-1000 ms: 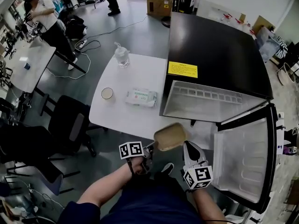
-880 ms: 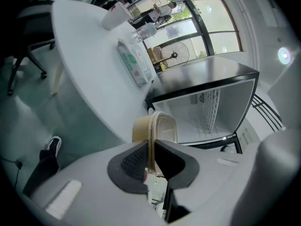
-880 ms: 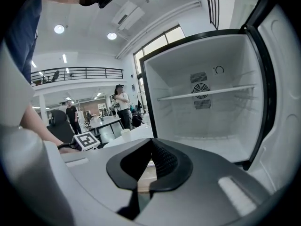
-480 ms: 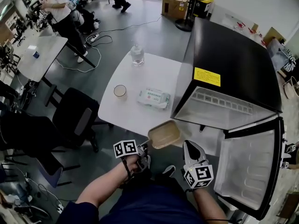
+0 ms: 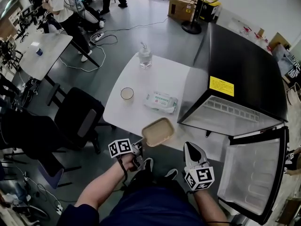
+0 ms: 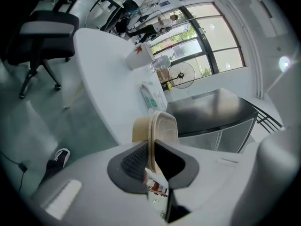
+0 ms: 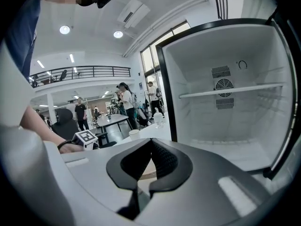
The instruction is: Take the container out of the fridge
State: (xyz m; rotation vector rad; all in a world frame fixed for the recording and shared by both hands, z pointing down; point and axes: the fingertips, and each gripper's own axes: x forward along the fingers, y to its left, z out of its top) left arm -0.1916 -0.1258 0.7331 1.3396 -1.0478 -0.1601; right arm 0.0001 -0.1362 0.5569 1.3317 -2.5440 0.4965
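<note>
The container (image 5: 158, 132) is a shallow tan tub with a lid. It hangs over the near edge of the white table (image 5: 141, 79), left of the fridge (image 5: 244, 65). My left gripper (image 5: 142, 146) is shut on its near rim. In the left gripper view the container (image 6: 162, 126) stands edge-on, its rim pinched between the dark pads of that gripper (image 6: 151, 157). My right gripper (image 5: 190, 150) hovers to the right of the container and holds nothing. In its own view the right gripper (image 7: 150, 142) has its pads touching, and it faces the fridge's open, bare white inside (image 7: 225, 93).
The fridge door (image 5: 251, 173) stands swung open at the lower right. On the table are a wipes pack (image 5: 161, 101), a cup (image 5: 127, 93) and a clear bottle (image 5: 145, 58). A black chair (image 5: 77, 117) stands left of the table. People stand at the far left.
My left gripper has carried the container leftward, away from the fridge opening and over the table's near edge. The head view has swung left. The right gripper has kept its place.
</note>
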